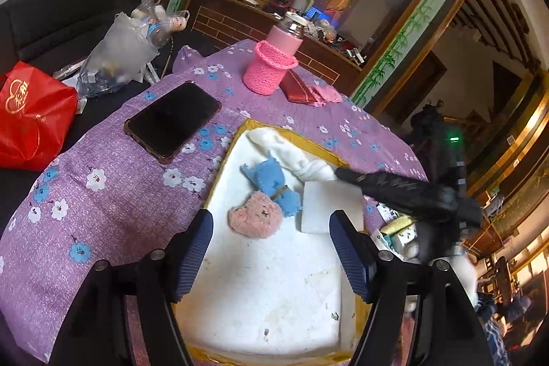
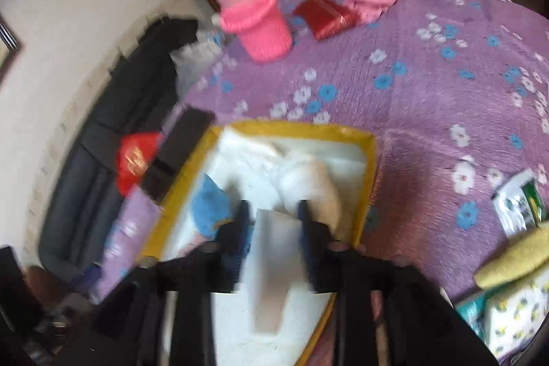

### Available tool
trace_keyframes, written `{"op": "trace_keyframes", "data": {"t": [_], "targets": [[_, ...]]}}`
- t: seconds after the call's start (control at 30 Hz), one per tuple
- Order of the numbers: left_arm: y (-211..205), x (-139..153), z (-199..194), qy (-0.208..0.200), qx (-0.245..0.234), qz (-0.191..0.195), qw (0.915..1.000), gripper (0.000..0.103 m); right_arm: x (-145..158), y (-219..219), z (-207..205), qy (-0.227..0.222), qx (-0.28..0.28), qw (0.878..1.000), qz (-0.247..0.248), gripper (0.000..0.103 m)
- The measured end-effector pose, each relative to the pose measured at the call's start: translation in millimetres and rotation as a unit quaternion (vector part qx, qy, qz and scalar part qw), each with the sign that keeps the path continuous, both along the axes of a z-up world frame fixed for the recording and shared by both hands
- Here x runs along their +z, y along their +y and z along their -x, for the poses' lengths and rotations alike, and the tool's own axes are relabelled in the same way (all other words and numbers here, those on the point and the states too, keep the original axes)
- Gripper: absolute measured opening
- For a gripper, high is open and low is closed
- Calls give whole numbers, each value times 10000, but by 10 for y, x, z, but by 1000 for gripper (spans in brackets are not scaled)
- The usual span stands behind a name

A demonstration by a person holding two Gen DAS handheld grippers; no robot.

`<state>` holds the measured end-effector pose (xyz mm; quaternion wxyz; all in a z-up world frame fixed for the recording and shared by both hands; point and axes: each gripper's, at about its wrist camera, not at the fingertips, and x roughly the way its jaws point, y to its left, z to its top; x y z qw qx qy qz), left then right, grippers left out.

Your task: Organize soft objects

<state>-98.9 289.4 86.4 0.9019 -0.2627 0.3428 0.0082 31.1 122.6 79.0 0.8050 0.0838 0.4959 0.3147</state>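
Home: sofa (image 1: pixel 61 12), floral tablecloth (image 1: pixel 113 194).

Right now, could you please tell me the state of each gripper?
Left gripper: open, holding nothing, over the white tray.
Right gripper: open, astride the white pad, not gripping.

**Blur and cut-offs around the white tray**

The right wrist view is motion-smeared: in the white tray (image 2: pixel 369 167), the blue toy (image 2: pixel 209 204) lacks detail. Left of the tray, the red bag (image 1: pixel 31 115) is cropped by the frame edge.
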Motion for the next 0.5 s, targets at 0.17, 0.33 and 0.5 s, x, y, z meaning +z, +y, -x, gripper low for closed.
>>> {"op": "trace_keyframes", "data": {"t": [0.17, 0.33, 0.5], "targets": [[-216, 95, 44, -113, -246, -125, 9996, 76, 491, -648, 377, -808, -145, 9966, -76, 46], [-662, 227, 81, -353, -840, -442, 9949, 79, 718, -1610, 785, -1556, -820, 9843, 163, 65], [-1321, 192, -18, -177, -1590, -734, 9844, 79, 550, -2431, 924, -1629, -1576, 9729, 467, 65]]}}
